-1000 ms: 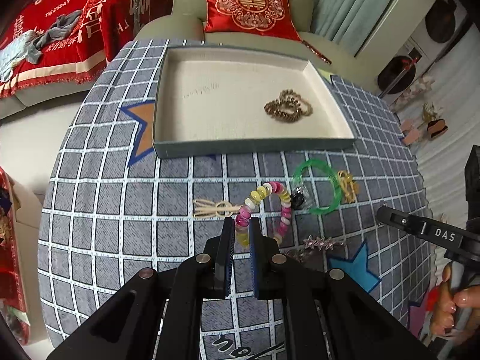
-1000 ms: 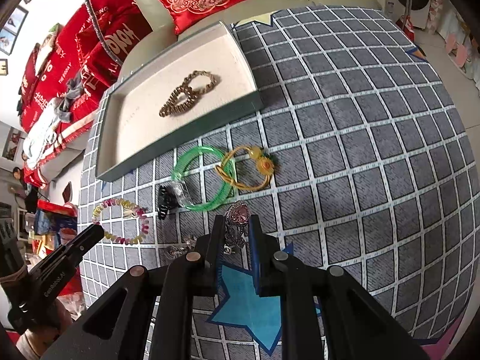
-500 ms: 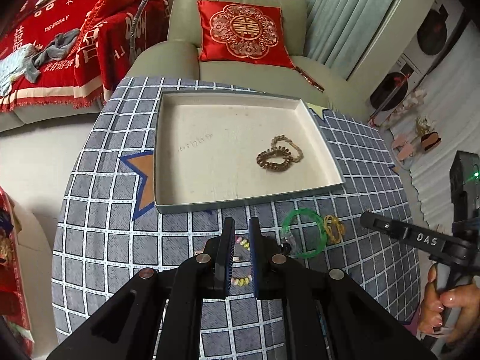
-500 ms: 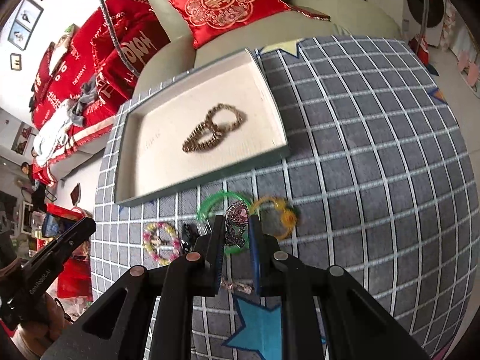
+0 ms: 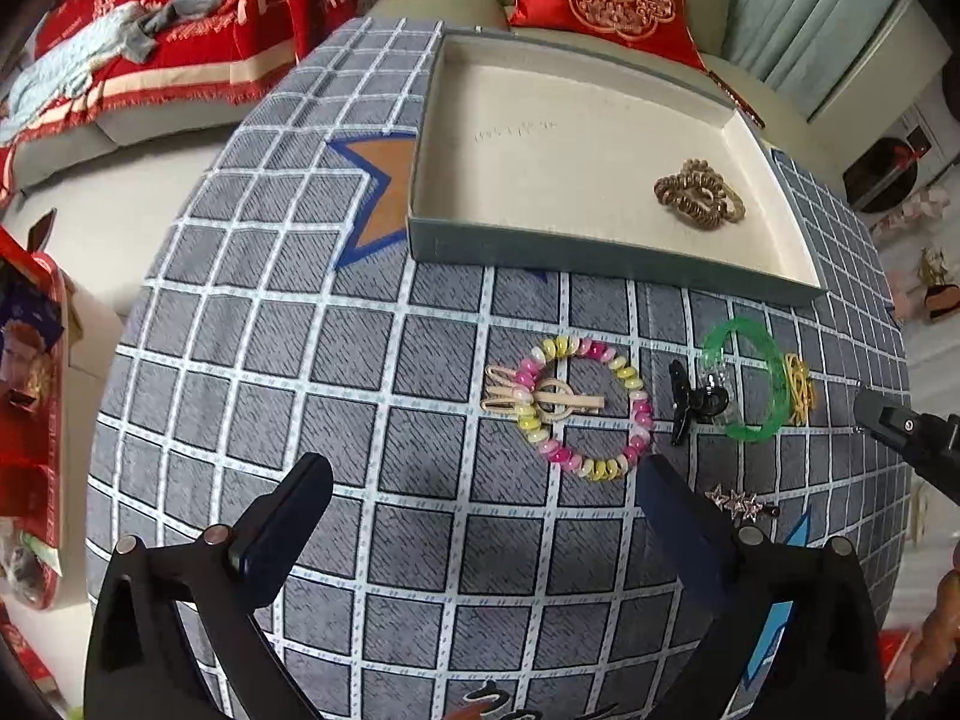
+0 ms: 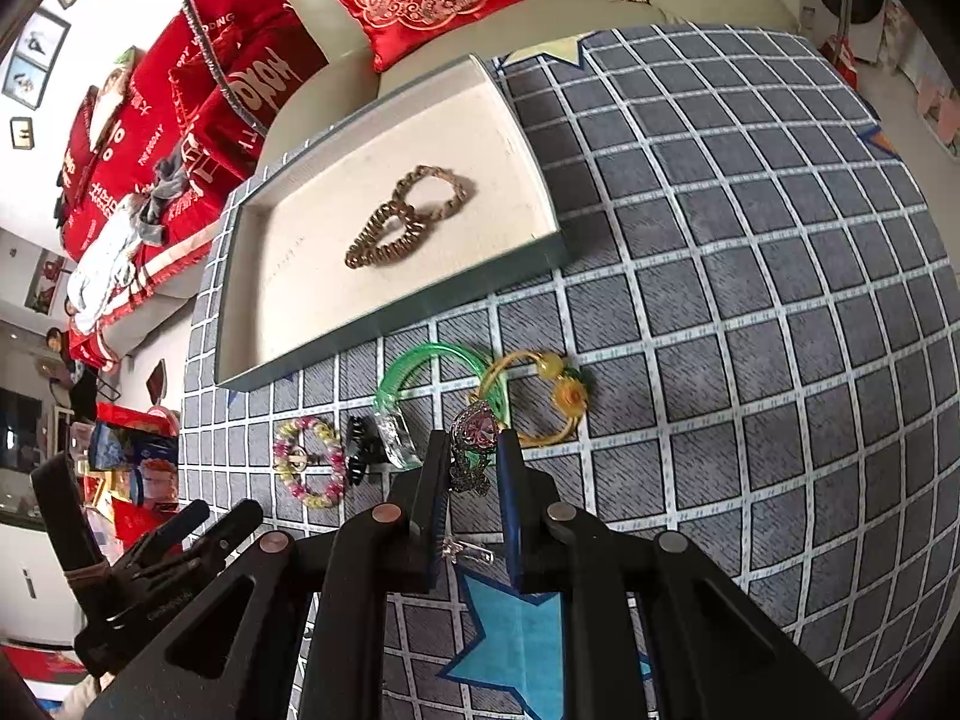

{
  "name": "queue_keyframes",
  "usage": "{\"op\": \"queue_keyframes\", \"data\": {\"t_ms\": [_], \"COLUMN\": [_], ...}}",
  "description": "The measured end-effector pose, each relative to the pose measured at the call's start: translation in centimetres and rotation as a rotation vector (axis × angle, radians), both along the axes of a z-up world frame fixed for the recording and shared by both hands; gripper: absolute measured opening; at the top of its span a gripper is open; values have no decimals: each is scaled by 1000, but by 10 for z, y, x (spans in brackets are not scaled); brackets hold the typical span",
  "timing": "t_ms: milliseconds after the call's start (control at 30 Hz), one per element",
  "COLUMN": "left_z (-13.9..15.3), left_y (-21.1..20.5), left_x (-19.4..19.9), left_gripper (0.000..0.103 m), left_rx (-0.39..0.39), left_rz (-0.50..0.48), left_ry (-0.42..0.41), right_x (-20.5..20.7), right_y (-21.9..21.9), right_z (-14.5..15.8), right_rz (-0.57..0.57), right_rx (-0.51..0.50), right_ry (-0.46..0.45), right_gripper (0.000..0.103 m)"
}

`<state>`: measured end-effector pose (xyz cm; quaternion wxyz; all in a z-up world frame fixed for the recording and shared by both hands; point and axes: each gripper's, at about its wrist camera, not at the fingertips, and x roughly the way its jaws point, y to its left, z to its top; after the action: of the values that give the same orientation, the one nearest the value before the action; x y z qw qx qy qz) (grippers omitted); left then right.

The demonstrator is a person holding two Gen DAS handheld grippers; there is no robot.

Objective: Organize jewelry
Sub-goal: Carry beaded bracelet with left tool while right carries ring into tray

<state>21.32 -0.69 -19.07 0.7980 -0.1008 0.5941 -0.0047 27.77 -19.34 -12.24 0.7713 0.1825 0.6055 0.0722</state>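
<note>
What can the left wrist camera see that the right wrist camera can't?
Only the left wrist view shows the left gripper wide open, plus the star hair clip. Only the right wrist view shows the right gripper shut on the pink gem brooch. Both show the box holding the brown bracelets, the pink-and-yellow bead bracelet, the green bangle and the black claw clip.

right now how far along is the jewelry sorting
Early. Done: only the brown coil bracelets lie in the tray. In hand: the right gripper is shut on a pink-stone brooch; the left gripper is open and empty. Left on the cloth: beaded bracelet, beige clip, black claw clip, green bangle, gold bangle, star clip.
</note>
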Motion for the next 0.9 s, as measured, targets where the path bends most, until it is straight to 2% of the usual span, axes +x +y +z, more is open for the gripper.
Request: {"op": "queue_keyframes", "data": {"t_ms": [100,200,233,267,367,400,467,500,567,667,900], "left_z": [-11,-22,-27,-29,-29,-28,-27,-27,-27,-25,15], "left_y": [-1,-3,-5,-8,-18,-22,-30,-34,-37,-33,-11], "left_x": [4,12,14,16,20,20,22,23,22,18,2], "left_gripper": [103,95,88,87,78,70,44,25,23,23,23], "left_rx": [-2,-18,-32,-32,-23,-13,21,35,27,-39,-88], "left_rz": [41,83,96,102,80,75,51,33,15,11,-24], "left_ry": [33,71,85,92,75,74,65,61,52,36,-47], "right_x": [-2,-3,-4,-4,-5,-5,-5,-5,-6,-5,1], "right_y": [-1,0,0,1,2,2,2,2,2,3,4], "right_z": [-1,-2,-2,-2,-2,-3,-4,-4,-4,0,6], "right_rz": [-5,-3,-1,-1,-2,-3,-6,-8,-10,-5,3], "right_rx": [1,1,1,1,2,2,4,6,8,3,12], "right_ry": [6,6,6,7,7,7,10,12,11,0,-20], "right_gripper": [17,17,17,17,17,17,17,17,17,17,17]}}
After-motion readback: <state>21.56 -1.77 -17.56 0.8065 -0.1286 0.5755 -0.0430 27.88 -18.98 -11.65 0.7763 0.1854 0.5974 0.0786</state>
